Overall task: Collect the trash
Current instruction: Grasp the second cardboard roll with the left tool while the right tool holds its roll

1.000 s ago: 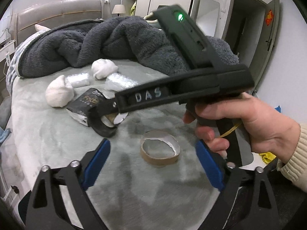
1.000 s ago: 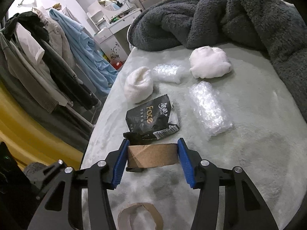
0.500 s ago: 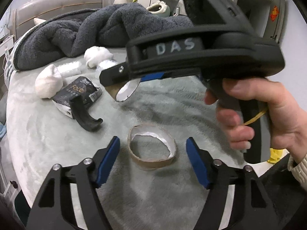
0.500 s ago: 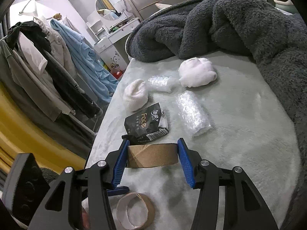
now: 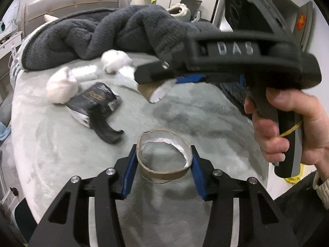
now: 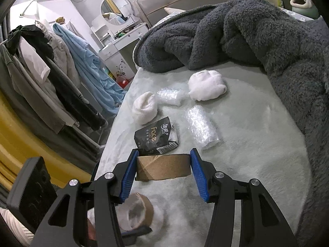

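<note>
On the bed [image 5: 61, 144], the left tool [image 5: 163, 160] is bracketing a flat cardboard ring [image 5: 164, 156], its blue pads [image 5: 129, 170] touching or nearly touching either side (full pinch not yet certain). To its right and higher, the right tool [image 6: 163, 173] is gripping a cardboard tube [image 6: 163, 166] crosswise, held level in a fist. Wrappers and tissue wads are lying farther ahead.

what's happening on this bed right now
Someone with a gripper in each hand is clearing trash off a bed. The right gripper holds a cardboard roll above the bed. The left gripper has its fingers against both sides of a second roll on the bed. A black packet, bubble wrap and white wads remain.
</note>
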{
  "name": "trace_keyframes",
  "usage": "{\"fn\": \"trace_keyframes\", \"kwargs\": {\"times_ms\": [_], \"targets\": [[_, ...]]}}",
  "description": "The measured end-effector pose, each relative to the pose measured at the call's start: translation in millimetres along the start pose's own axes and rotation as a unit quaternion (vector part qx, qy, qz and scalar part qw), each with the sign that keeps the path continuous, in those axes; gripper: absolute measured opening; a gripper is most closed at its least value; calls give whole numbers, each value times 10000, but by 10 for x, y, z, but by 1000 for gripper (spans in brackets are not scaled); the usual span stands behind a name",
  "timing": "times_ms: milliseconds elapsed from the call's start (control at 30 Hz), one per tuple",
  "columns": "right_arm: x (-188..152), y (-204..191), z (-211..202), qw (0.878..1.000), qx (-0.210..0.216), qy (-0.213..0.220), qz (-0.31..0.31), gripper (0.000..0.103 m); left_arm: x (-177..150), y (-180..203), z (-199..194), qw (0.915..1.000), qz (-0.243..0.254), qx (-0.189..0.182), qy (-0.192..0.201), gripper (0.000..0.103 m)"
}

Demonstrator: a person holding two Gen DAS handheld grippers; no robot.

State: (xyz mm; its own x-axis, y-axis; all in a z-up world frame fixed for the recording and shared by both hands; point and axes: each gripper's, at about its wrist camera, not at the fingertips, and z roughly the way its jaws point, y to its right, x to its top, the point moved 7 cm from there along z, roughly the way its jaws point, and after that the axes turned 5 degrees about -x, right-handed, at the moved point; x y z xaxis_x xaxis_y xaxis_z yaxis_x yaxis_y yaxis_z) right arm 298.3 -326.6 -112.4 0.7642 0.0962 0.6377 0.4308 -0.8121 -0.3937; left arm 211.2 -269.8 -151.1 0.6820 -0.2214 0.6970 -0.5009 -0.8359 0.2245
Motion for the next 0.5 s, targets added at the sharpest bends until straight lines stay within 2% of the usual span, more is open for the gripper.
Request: {"fn": "trace_keyframes", "kwargs": {"times_ms": [333,500], "targets": [[34,-227,37,9997,-60,-60,-223,52,140,-348,-320,9974,-465,326,450,51],[19,-373,84,9983,-262,-152,-489,52,132,-561,-481,9948,-738,433,552,51]]}}
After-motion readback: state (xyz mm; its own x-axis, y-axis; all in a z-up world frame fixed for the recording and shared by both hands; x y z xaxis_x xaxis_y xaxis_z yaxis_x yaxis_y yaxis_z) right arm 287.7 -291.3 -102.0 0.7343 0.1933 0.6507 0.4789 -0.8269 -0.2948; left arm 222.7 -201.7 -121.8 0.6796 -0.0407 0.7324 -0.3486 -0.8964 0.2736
